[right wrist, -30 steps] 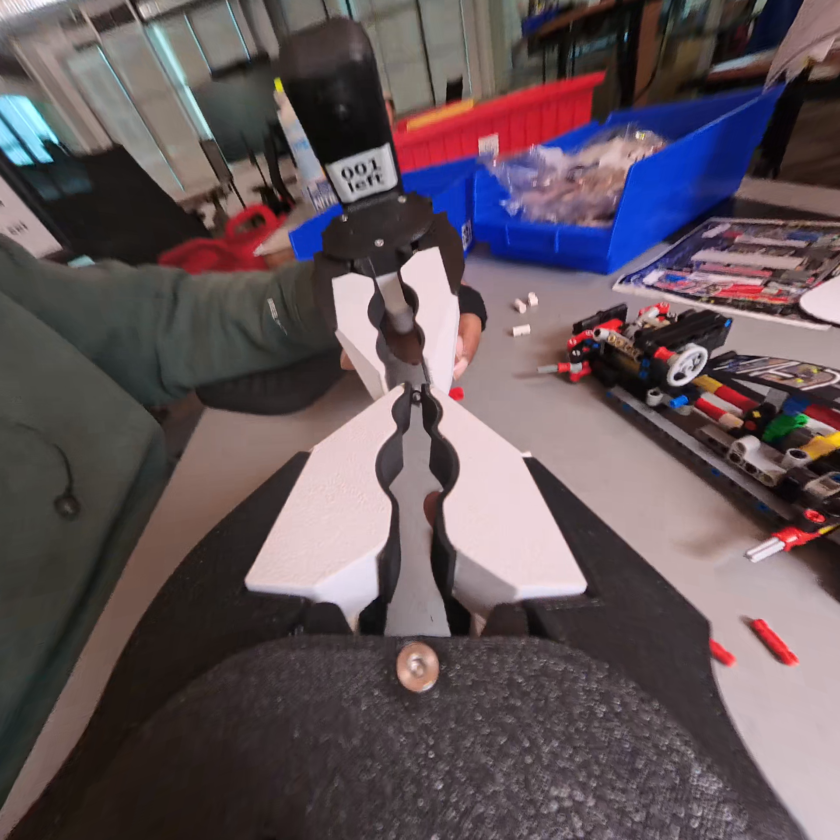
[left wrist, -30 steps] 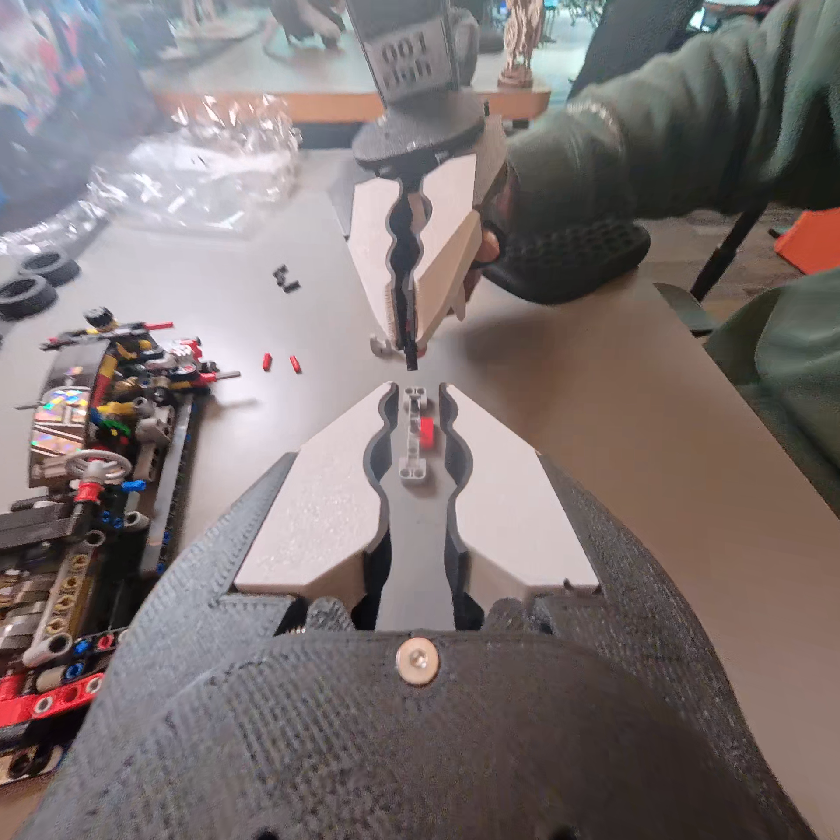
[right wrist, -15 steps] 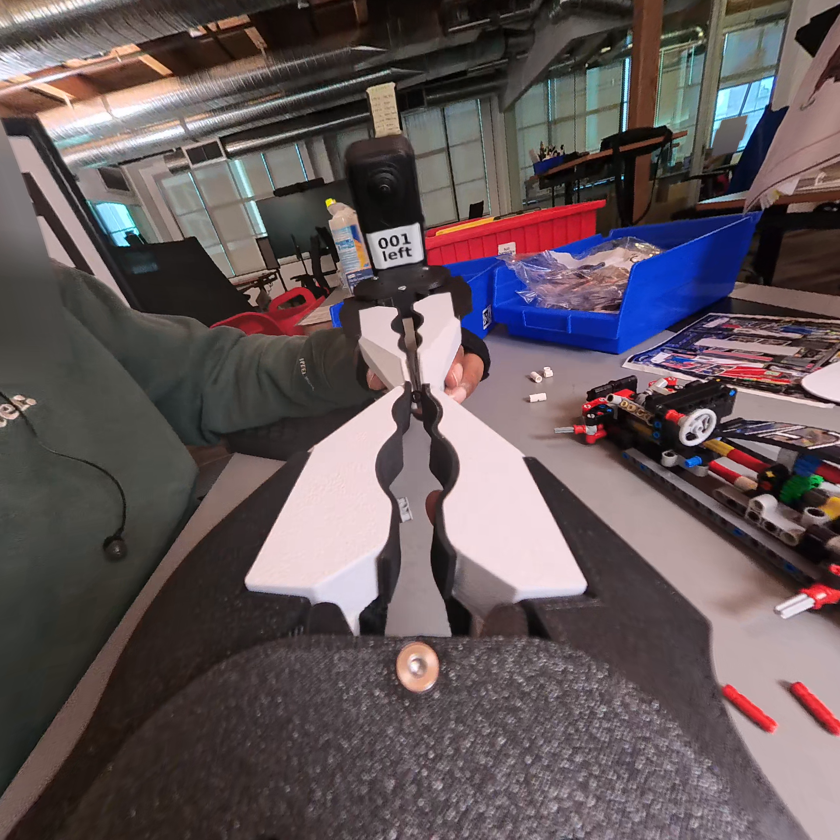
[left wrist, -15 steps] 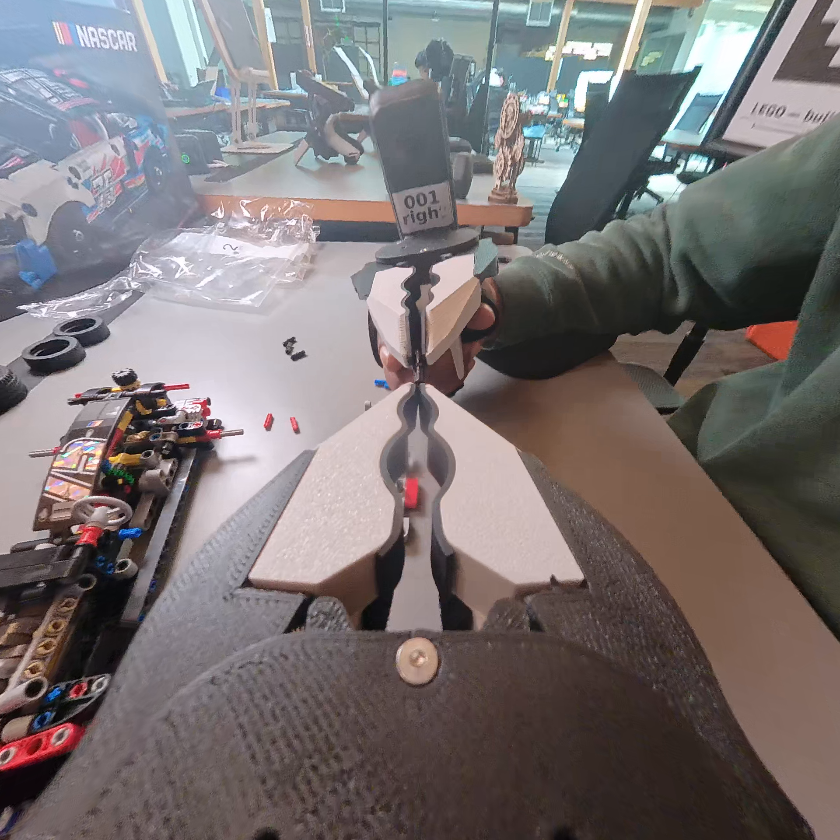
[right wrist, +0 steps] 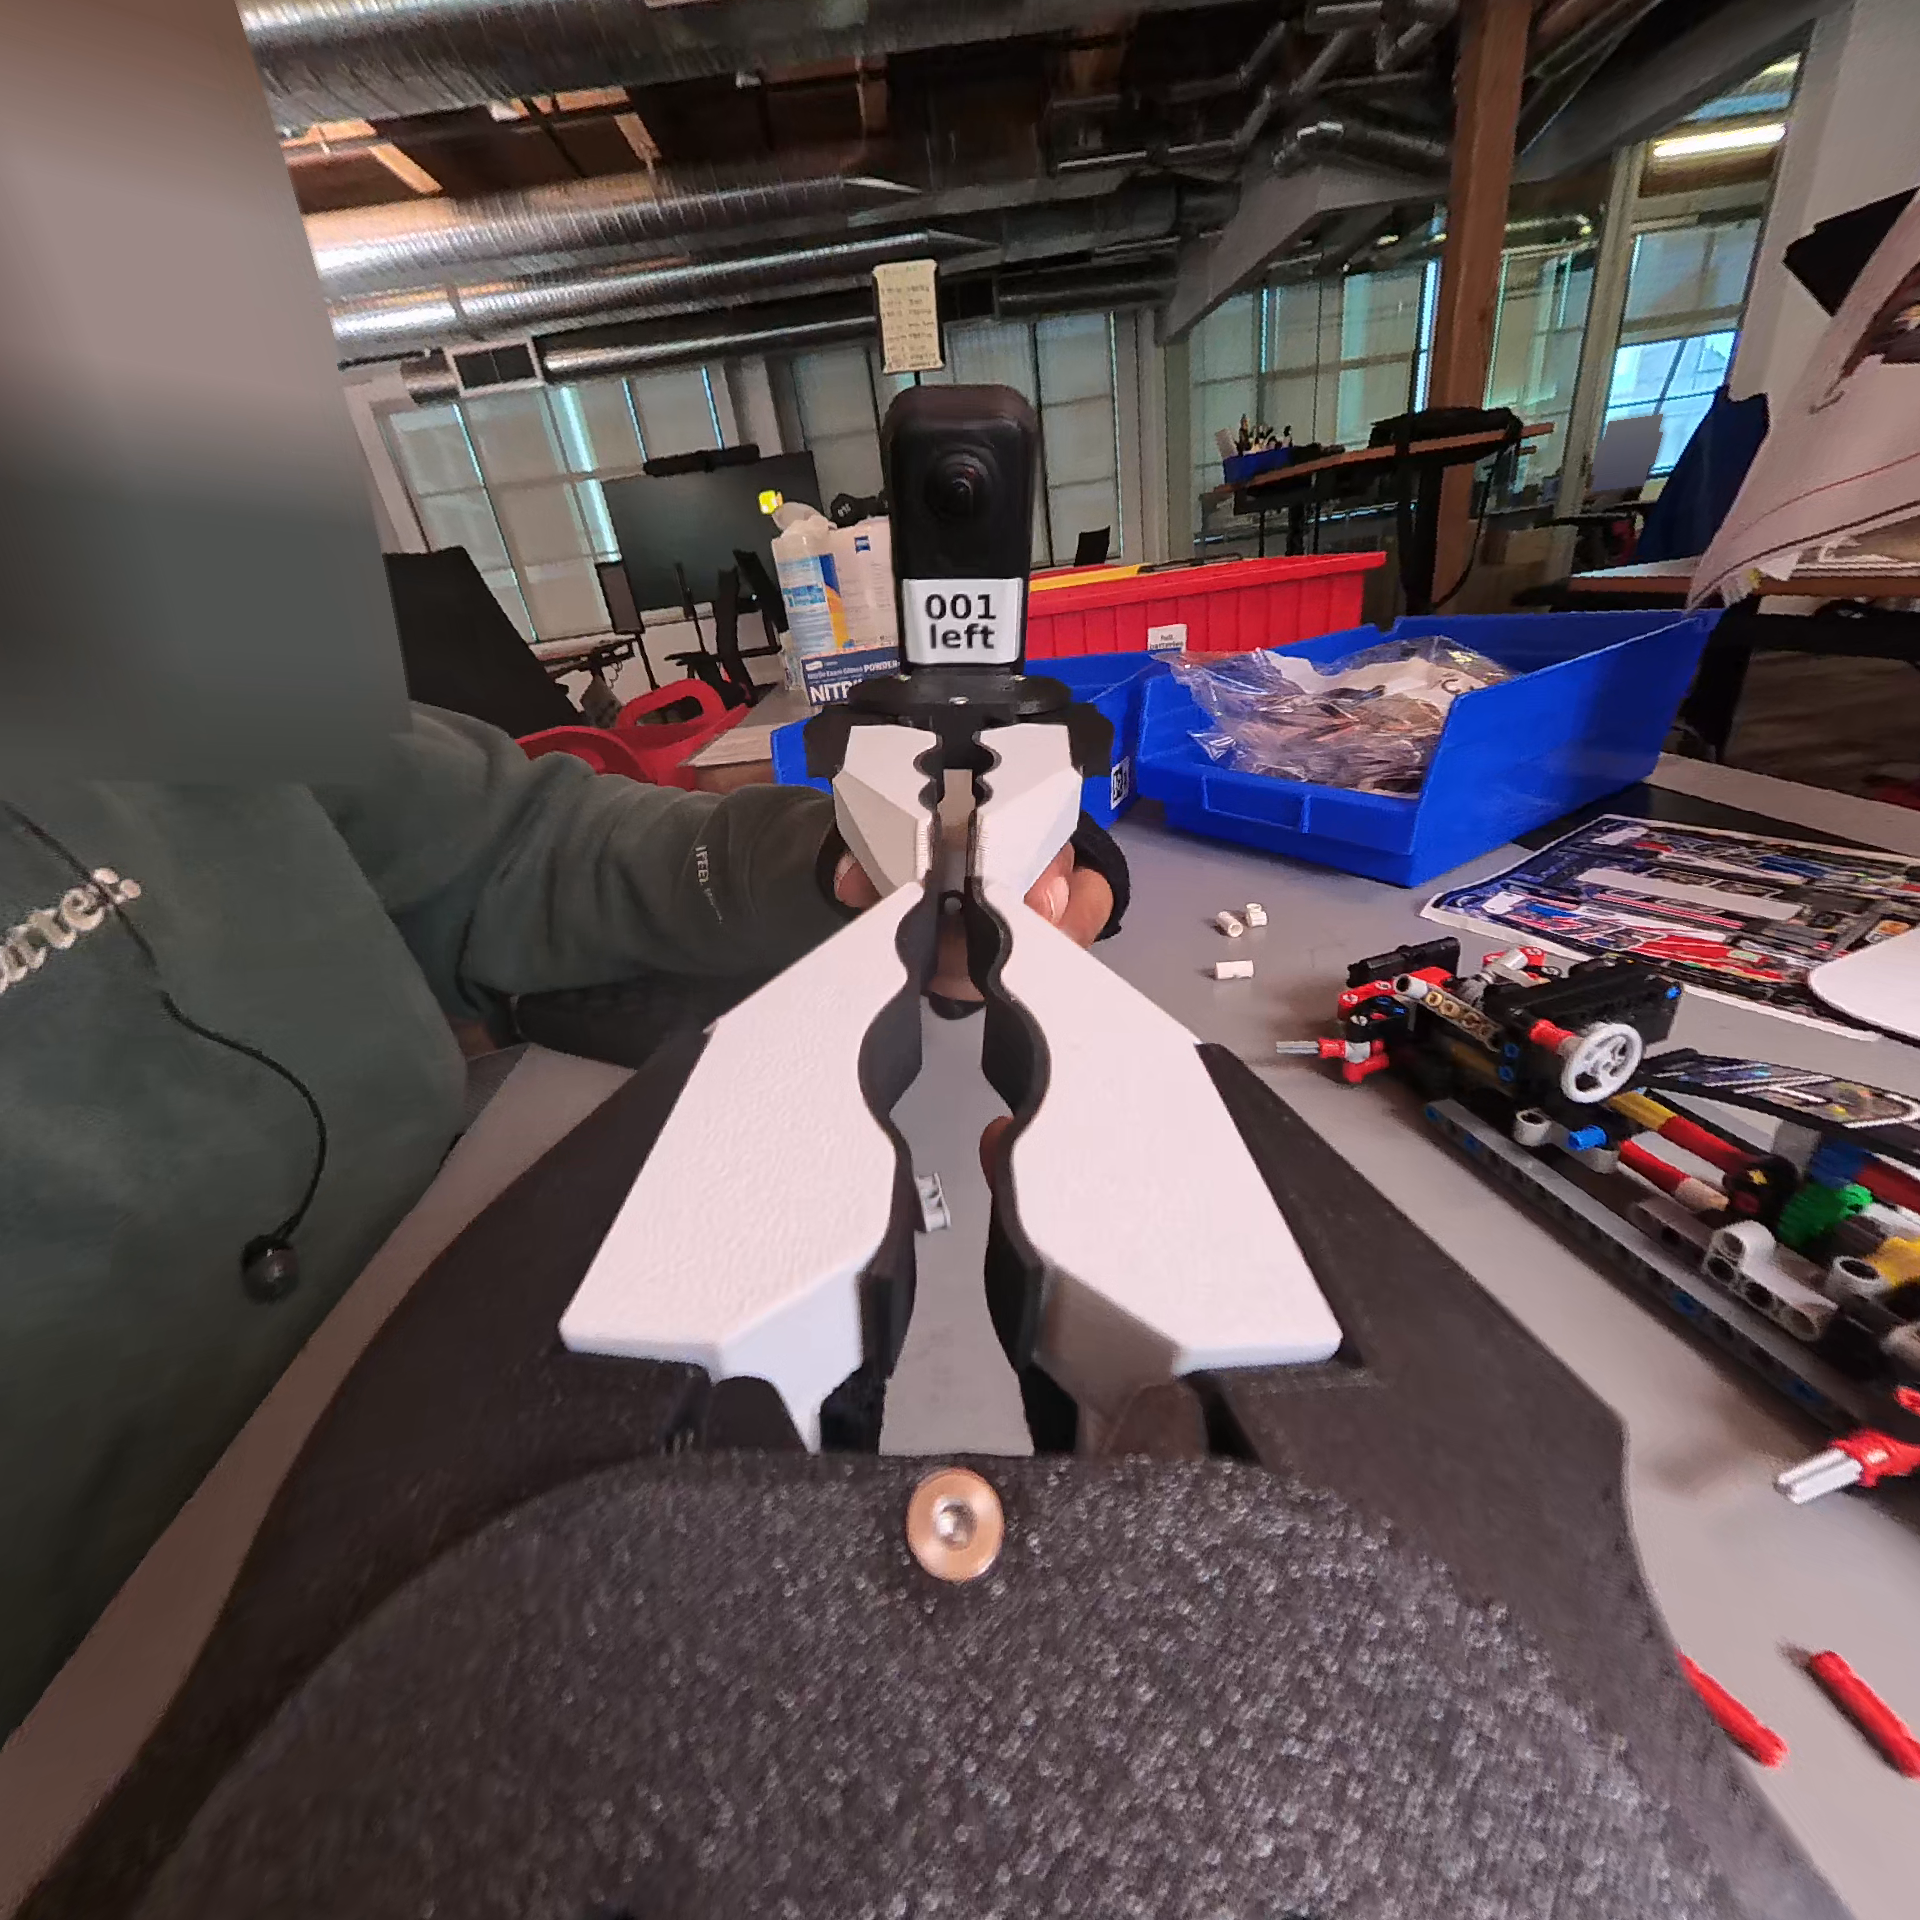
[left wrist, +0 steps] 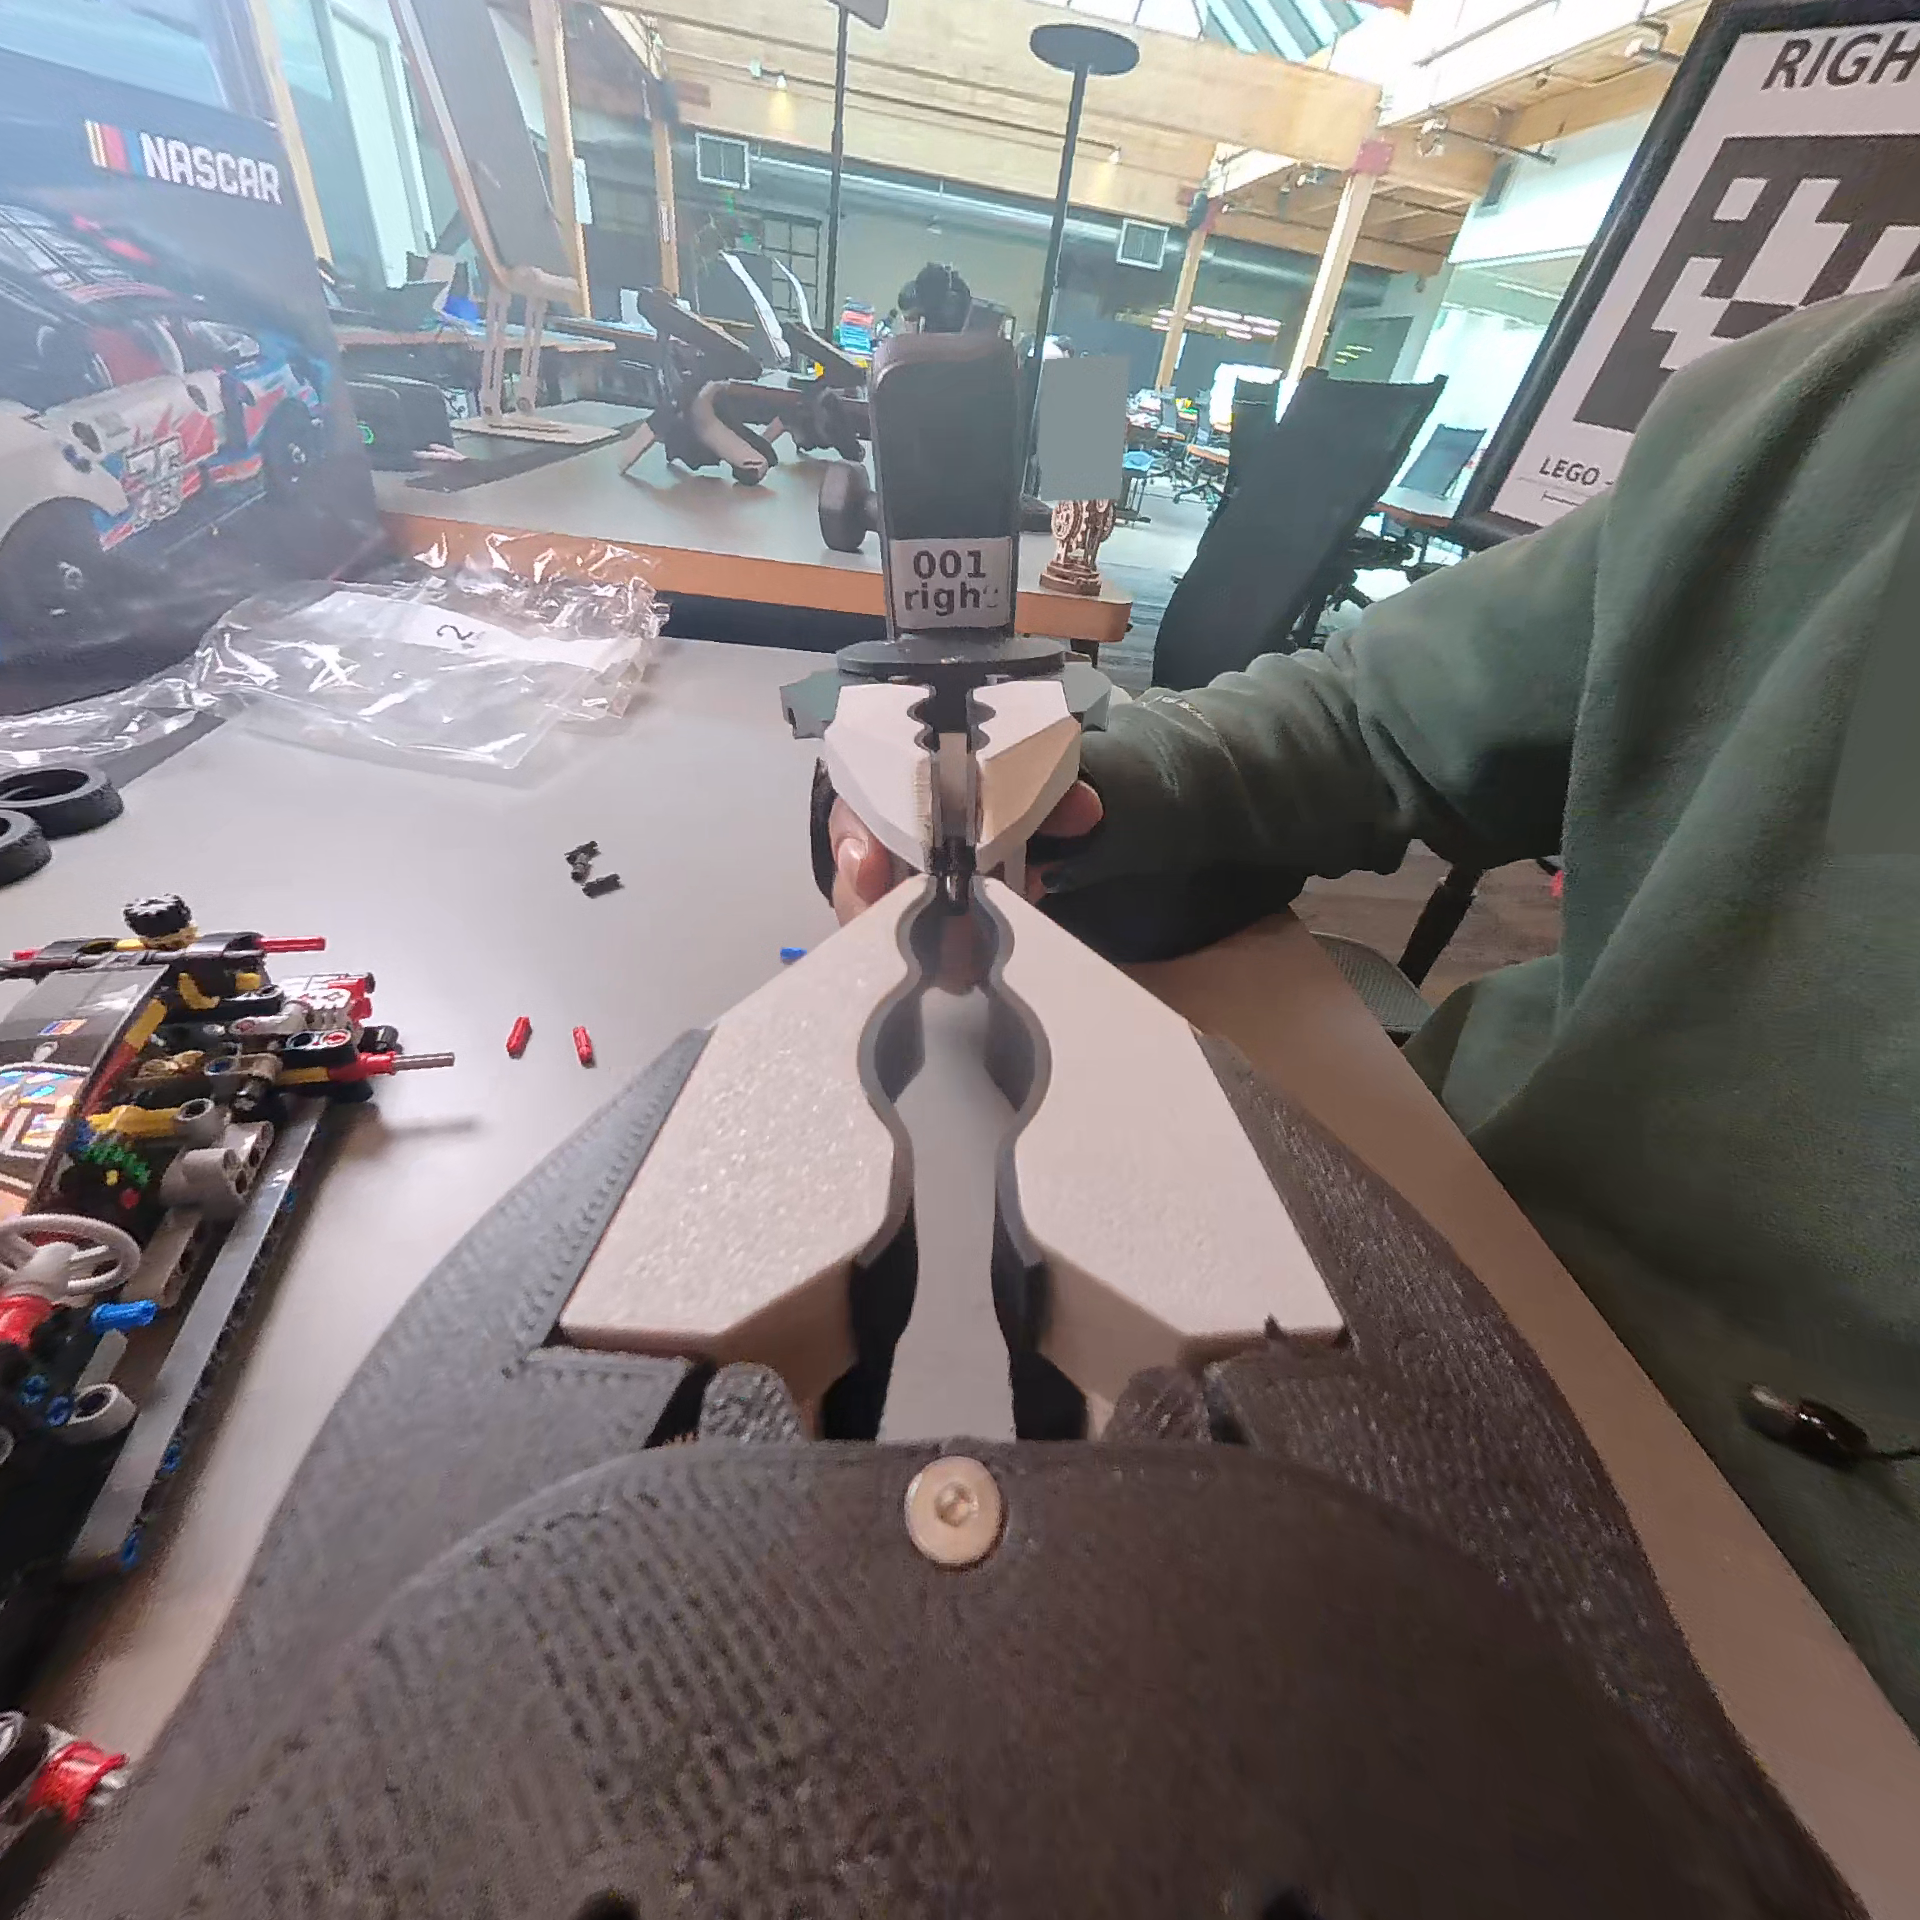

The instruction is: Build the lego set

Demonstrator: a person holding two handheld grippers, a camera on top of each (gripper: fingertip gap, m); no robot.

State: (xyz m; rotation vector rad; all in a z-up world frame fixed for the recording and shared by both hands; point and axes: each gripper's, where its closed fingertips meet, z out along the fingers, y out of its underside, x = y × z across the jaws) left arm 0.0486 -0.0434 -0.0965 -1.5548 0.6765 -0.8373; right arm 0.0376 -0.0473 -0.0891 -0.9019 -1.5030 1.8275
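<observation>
Both grippers are held up over the table, tip to tip. My left gripper [left wrist: 951, 902] is shut, and a small black pin [left wrist: 951, 883] sticks out of its tips. My right gripper [right wrist: 951, 902] is shut on the same black pin [right wrist: 951, 896]. Each gripper shows head-on in the other's view: the right one [left wrist: 948, 857] and the left one [right wrist: 951, 868]. A small grey beam [right wrist: 932, 1200] lies on the table under the right gripper. The part-built car [left wrist: 156, 1091] sits on the left in the left wrist view and on the right [right wrist: 1558, 1049] in the right wrist view.
Two red pins [left wrist: 545, 1039] and some black pins [left wrist: 592, 871] lie loose near the car. Small white pieces [right wrist: 1242, 920], the instruction booklet [right wrist: 1683, 914] and blue bins [right wrist: 1455, 748] are at the far end. Plastic bags [left wrist: 436, 665] and tyres [left wrist: 52, 800] lie far left. My two grippers' fingertips are within a few centimetres of each other. The part-built car [left wrist: 156, 1091] is about 20 centimeters from both grippers' fingertips.
My left gripper has shut and risen from over the grey beam on the table. Both grippers have tilted up from the table and now meet tip to tip in the air.
</observation>
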